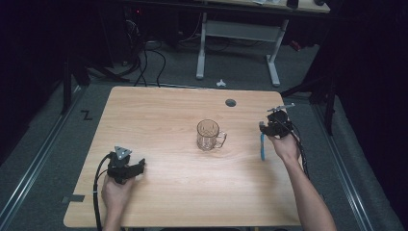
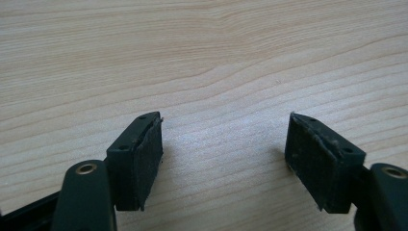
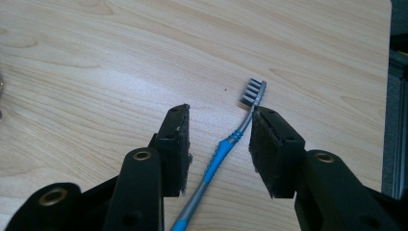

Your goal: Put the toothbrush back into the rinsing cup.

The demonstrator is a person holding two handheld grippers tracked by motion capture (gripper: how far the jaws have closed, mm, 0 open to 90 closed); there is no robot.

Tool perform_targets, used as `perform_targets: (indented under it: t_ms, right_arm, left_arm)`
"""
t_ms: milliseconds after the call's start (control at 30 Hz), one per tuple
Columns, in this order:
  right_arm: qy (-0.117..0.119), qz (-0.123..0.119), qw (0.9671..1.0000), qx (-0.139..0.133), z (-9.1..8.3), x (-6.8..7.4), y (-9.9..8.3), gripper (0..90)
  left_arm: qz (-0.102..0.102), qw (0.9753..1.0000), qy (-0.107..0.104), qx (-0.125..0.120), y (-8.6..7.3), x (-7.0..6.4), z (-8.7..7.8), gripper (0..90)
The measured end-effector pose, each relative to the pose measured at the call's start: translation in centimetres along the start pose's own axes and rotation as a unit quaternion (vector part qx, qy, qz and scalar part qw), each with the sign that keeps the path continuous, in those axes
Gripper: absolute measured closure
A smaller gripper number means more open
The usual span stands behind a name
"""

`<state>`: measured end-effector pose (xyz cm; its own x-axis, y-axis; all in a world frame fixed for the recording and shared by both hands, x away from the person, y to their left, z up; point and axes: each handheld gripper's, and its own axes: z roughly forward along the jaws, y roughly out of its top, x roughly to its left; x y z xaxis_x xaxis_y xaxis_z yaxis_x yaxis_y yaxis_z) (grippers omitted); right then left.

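The toothbrush lies flat on the counter near its right edge, between the spread jaws of the right claw; light, stiff and slim, it looks best pinched at the ribbed blue grip; the left claw gapes over bare wood at near left; the glass mug stands mid-counter, well apart, nothing obstructing.

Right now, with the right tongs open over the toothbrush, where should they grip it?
Probably the blue ribbed grip of the toothbrush, from straight above. It lies flat on the table between the open right tongs, and the neck looks thinner.
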<state>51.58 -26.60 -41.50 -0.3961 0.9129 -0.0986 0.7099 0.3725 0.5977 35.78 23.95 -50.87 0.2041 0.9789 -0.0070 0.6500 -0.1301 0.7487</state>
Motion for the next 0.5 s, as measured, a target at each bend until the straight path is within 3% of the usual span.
perform_targets:
  t_ms: [500]
  right_arm:
    - [-0.012, 0.006, 0.9988, 0.048, 2.7, -0.3, 0.9, 59.0]
  left_arm:
    - [0.000, 1.0000, 0.000, 0.000, 0.0, 0.0, 0.0, 29.8]
